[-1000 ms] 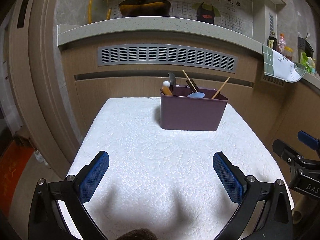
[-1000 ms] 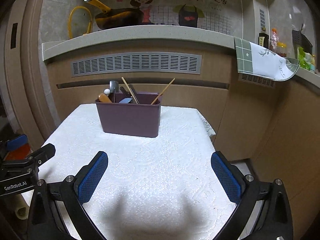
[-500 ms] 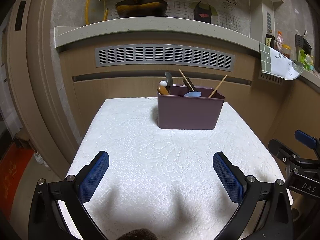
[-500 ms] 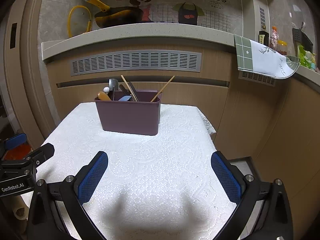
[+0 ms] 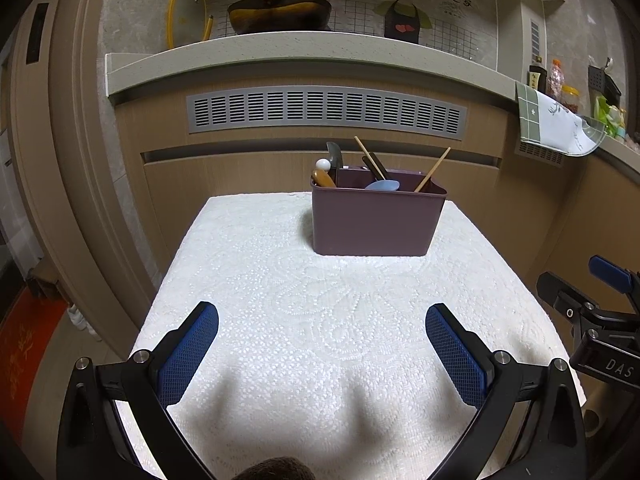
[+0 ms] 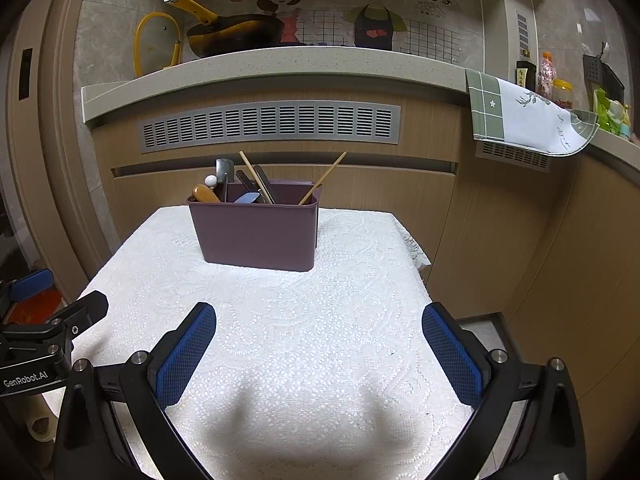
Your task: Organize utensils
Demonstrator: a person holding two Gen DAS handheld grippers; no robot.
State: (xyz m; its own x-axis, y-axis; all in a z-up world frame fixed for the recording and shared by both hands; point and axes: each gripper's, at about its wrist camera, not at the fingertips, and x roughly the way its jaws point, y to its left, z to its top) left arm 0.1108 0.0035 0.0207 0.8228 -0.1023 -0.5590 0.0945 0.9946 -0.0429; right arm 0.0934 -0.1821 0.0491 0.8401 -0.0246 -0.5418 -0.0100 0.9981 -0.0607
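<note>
Both grippers hover low over the near edge of the table, nothing in hand: left gripper point(image 5: 322, 346) jaws spread wide and empty, right gripper point(image 6: 319, 346) jaws likewise wide and empty. The purple caddy point(image 5: 376, 220) sits well ahead of both, up and slightly right of the left jaws' centerline, up and left of the right jaws' centerline, at the far side of the white lace tablecloth point(image 5: 320, 312). Utensils already stand inside it: two wooden chopsticks point(image 5: 432, 170) leaning apart, a blue spoon point(image 5: 383, 185), a wood-handled piece with a white ball end point(image 5: 323, 172), a metal spatula tip point(image 5: 334, 154), some dark handles; the compartments cannot be told apart from here. No loose utensils show on the cloth between jaws and caddy, so the task looks near done or at a check or retreat stage; that is a judgement only. If a re-sort is wanted, go in from above with one gripper, pinch a single handle high up, lift straight so the leaning chopsticks do not snag, and steady the caddy wall with the other gripper, since it looks light and the cloth may slide or bunch. Keep the grippers apart; each is visible at the edge of the other's view, just beside. The surface is soft, textured lace over a small square table. Room: wood-panel kitchen cabinets with a grey vent grille point(image 6: 272, 126), a stone ledge above with a black pan with yellow handle point(image 6: 232, 34), a cartoon wall decal, a green-white towel point(image 6: 528, 120) hanging at right, bottles beyond.
</note>
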